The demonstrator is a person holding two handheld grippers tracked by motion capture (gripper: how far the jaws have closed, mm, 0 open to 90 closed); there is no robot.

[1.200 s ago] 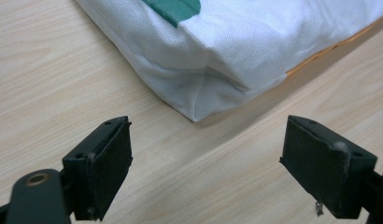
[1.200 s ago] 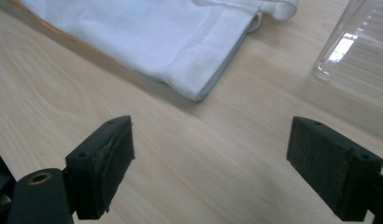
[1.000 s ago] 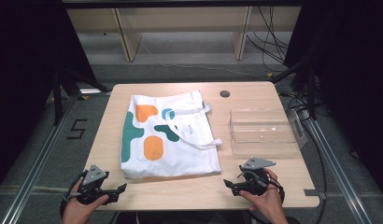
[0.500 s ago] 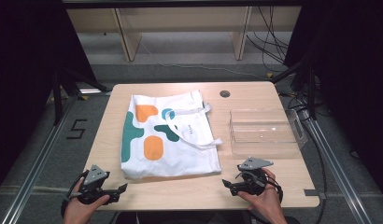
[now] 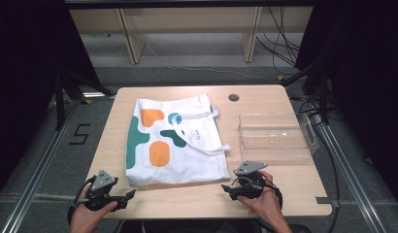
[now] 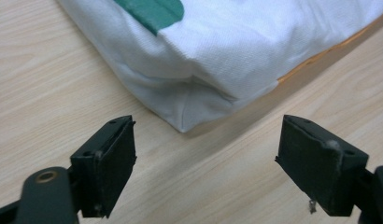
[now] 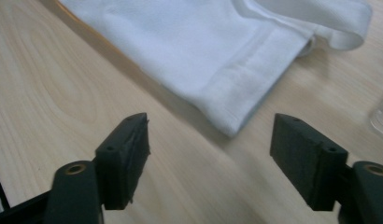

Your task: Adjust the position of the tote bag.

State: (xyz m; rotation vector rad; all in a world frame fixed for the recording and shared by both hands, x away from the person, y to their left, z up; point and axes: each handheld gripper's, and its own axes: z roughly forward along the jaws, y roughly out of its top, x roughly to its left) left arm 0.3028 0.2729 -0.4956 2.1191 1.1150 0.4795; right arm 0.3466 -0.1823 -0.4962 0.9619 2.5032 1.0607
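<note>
A white tote bag (image 5: pixel 175 141) with orange, green and teal shapes lies flat on the wooden table (image 5: pixel 284 194). My left gripper (image 5: pixel 127 198) is at the table's near left edge, open. The bag's near left corner (image 6: pixel 217 56) lies just beyond its jaws (image 6: pixel 206 163). My right gripper (image 5: pixel 228 191) points left at the bag's near right corner. Its jaws (image 7: pixel 210 158) have just been closing a little but stand wide apart. The white corner (image 7: pixel 217 60) lies just ahead of them, and nothing is pressed between the pads.
A clear plastic box (image 5: pixel 272 116) stands right of the bag, just beyond my right hand. The bag's white handle strap (image 5: pixel 202 145) trails toward it. A dark round hole (image 5: pixel 233 97) sits near the table's far edge. Metal rails run along both sides of the table.
My right gripper has shifted a little to the left, closer to the bag's near right corner. The left gripper and the bag have stayed put.
</note>
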